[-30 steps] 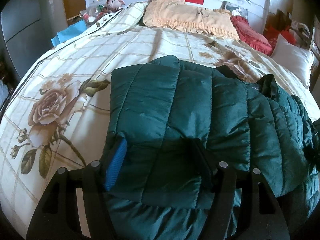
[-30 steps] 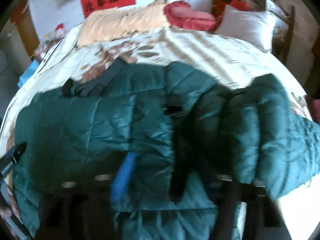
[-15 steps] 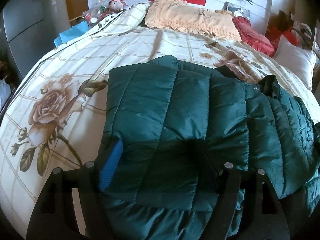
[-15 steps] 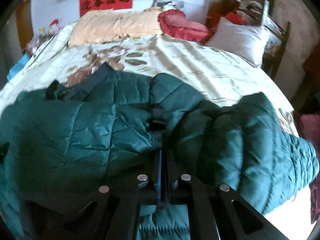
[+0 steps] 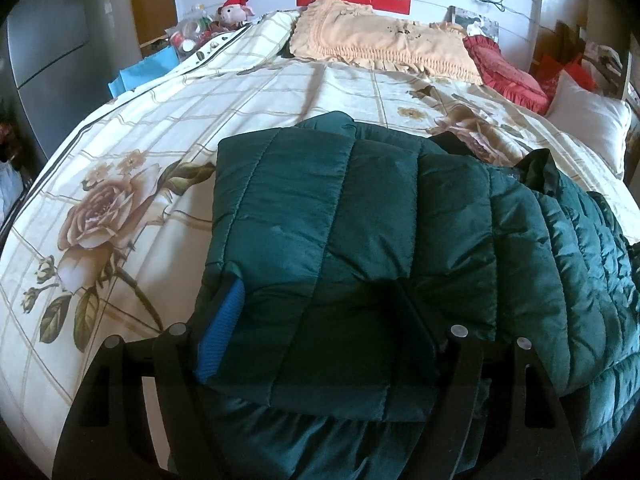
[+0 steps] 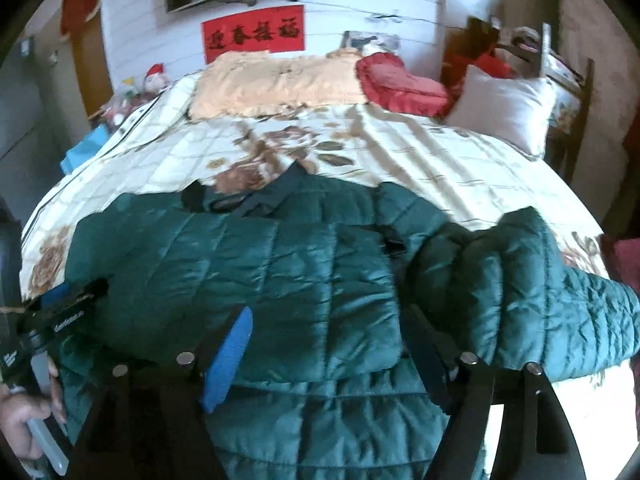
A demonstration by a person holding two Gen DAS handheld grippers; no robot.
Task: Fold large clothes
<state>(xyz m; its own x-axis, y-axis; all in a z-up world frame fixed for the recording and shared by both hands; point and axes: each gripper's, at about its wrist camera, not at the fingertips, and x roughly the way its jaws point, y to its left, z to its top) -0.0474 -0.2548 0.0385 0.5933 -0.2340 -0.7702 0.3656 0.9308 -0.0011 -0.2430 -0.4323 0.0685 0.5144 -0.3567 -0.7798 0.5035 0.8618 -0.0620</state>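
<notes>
Green jacket folded, bedspread leftward

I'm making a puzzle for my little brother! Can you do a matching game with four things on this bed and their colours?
Things:
1. puffy jacket
2. frilly pillow
3. heart cushion
4. plain pillow

Colours:
A. white
B. dark green
C. red
D. peach

Pairs: 1-B, 2-D, 3-C, 4-A
</notes>
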